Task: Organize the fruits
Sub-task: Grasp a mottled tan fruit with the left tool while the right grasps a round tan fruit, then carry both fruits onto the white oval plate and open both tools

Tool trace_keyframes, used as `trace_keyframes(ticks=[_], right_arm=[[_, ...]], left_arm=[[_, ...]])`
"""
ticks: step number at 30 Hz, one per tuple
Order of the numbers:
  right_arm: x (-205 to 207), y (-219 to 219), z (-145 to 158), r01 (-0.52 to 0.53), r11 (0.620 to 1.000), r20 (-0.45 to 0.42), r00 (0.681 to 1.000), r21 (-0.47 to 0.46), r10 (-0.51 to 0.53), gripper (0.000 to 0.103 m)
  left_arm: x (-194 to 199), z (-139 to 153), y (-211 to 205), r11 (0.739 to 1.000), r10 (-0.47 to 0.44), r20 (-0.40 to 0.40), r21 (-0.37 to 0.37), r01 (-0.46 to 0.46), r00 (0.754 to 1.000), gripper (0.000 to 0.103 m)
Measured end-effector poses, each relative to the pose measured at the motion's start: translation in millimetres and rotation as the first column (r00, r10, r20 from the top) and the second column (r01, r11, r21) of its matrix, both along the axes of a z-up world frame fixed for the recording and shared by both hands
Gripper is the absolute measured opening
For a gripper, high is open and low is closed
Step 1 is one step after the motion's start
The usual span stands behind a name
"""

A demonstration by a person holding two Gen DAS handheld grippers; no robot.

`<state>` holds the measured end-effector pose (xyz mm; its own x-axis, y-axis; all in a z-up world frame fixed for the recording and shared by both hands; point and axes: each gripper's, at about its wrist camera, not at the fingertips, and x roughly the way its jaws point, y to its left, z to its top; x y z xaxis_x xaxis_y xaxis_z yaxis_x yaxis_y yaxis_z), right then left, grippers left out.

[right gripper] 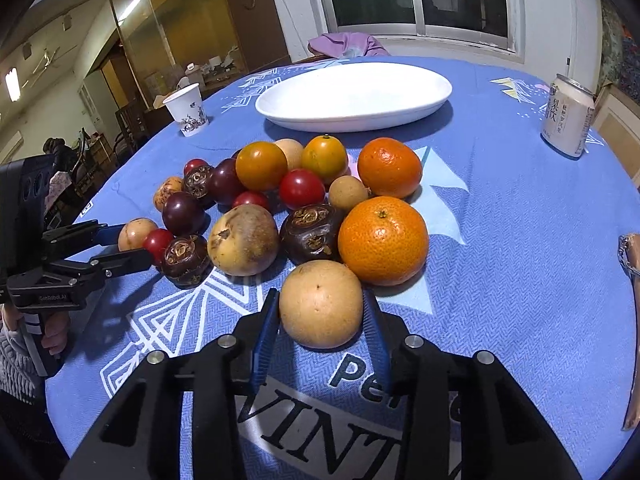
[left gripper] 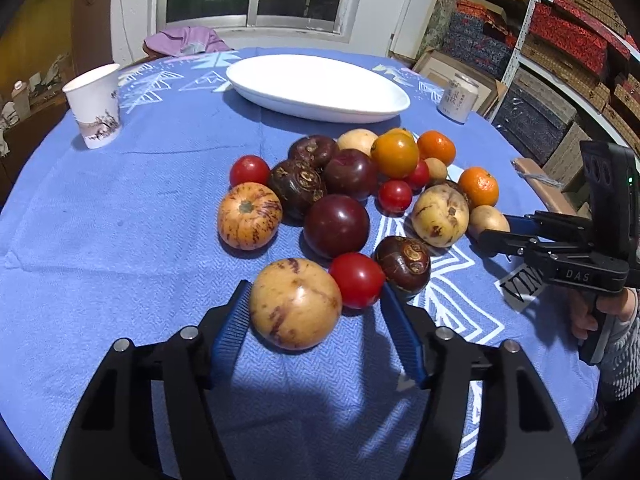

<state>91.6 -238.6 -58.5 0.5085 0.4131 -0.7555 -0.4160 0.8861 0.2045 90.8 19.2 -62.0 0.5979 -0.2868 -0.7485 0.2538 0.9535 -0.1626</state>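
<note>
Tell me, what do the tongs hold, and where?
Right tongs pinch the tan fruit by its two sides. Left tongs only straddle the speckled fruit.

Mixed fruits [left gripper: 352, 196] lie heaped mid-table [left gripper: 120, 216]: red tomatoes, dark plums, oranges, mottled yellow ones. The white oval dish [left gripper: 316, 88] beyond them sits bare.
</note>
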Motion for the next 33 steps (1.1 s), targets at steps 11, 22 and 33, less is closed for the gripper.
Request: trace_keyframes(ticks=[11,22,33], right_arm=[[1,-2,0,0.002,1.000,-0.006,1.000,0.014,-0.002,0.042],[-1,-13,13,0.022,0.997,0.013,1.000,0.080,-0.023,0.041],[100,4,103,0.085,0.989,0.160,0.982,0.121,-0.104,0.041]], left_arm=[[-1,-7,12,0.999,0.028,-0.053,-0.044,-0.030,0.998,0.044],[-5,14,13,0.999,0.032,0.001,-0.029,-0.032,0.999,0.042],[127,87,-24,0.999,0.035,0.119,-0.003,-0.035,0.992,0.043]])
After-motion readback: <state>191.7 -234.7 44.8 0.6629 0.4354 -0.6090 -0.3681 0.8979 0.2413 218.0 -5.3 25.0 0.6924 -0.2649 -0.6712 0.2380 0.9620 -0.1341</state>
